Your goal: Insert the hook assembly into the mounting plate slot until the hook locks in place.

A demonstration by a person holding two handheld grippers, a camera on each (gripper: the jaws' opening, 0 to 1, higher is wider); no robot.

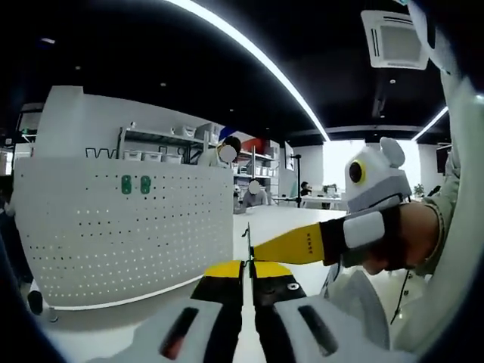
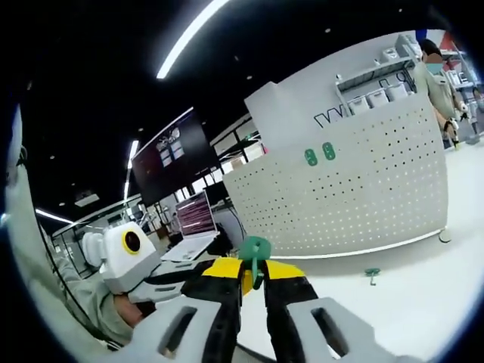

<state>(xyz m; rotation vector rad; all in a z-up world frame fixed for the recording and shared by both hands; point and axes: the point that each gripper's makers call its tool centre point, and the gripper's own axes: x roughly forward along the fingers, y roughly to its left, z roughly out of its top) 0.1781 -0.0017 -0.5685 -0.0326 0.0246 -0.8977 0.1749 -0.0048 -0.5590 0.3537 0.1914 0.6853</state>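
The mounting plate is a white perforated board point(image 1: 128, 234) standing upright on the table, with two green pieces point(image 1: 135, 184) fixed near its top. The right gripper view has the board point(image 2: 355, 189) and the green pieces point(image 2: 319, 154) further off. My right gripper point(image 2: 254, 270) is shut on the green hook piece point(image 2: 255, 249), which sticks up between its yellow tips. My left gripper point(image 1: 249, 269) is nearly closed on a thin dark part of the hook assembly point(image 1: 247, 238). The right gripper's yellow finger point(image 1: 291, 248) meets that part from the right. Both grippers are held in front of the board, apart from it.
A small green part point(image 2: 371, 274) lies on the white table point(image 2: 423, 302) near the board's foot. An open laptop point(image 2: 195, 223) sits behind the left gripper point(image 2: 128, 257). Shelves with bins point(image 1: 159, 147) and seated people point(image 1: 253, 195) are behind the board.
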